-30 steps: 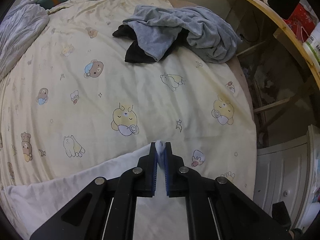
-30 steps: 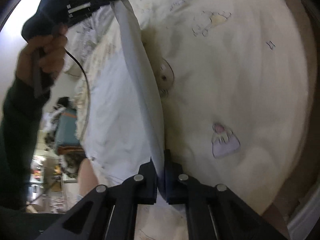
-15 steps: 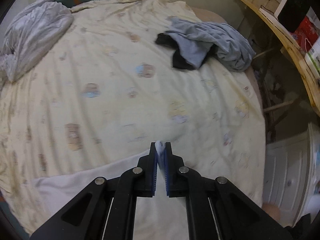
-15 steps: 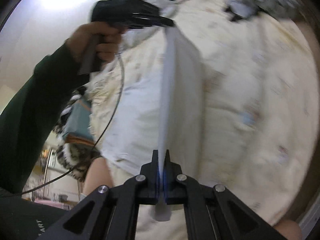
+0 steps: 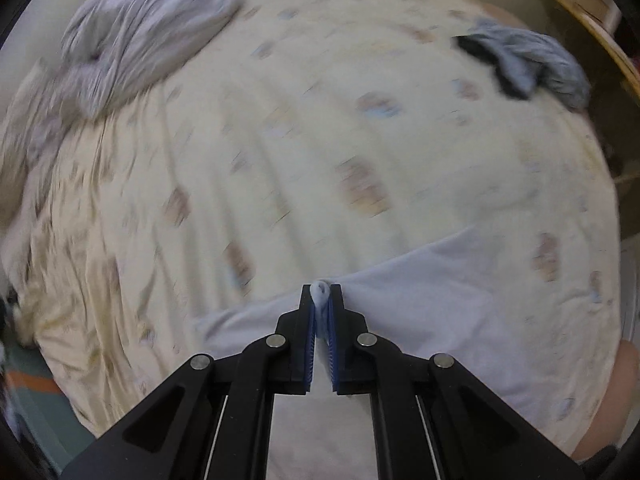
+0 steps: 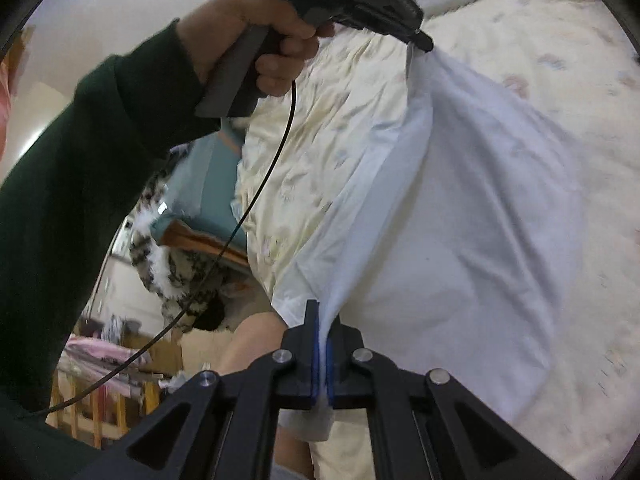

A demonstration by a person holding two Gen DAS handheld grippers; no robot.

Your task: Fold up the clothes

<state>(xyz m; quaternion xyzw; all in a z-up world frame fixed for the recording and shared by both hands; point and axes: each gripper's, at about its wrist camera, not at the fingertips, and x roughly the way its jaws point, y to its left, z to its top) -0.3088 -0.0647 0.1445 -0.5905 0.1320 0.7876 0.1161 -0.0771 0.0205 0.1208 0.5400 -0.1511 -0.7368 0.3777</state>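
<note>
A white garment (image 6: 460, 216) is pinched by the left gripper (image 5: 321, 300) and right gripper (image 6: 322, 332) over the bed (image 5: 280, 160); grey clothes (image 5: 532, 62) are heaped near its far right edge.

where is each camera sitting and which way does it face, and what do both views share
Left wrist: rides on the left gripper, looking steeply down over the bed sheet; only its own black fingers show, shut on a bunch of the white garment.
Right wrist: rides on the right gripper, looking across the bed toward the person's left hand and dark green sleeve.
Shared: the white garment, pinched by both grippers, the cartoon-print bed sheet, and the left gripper itself.
</note>
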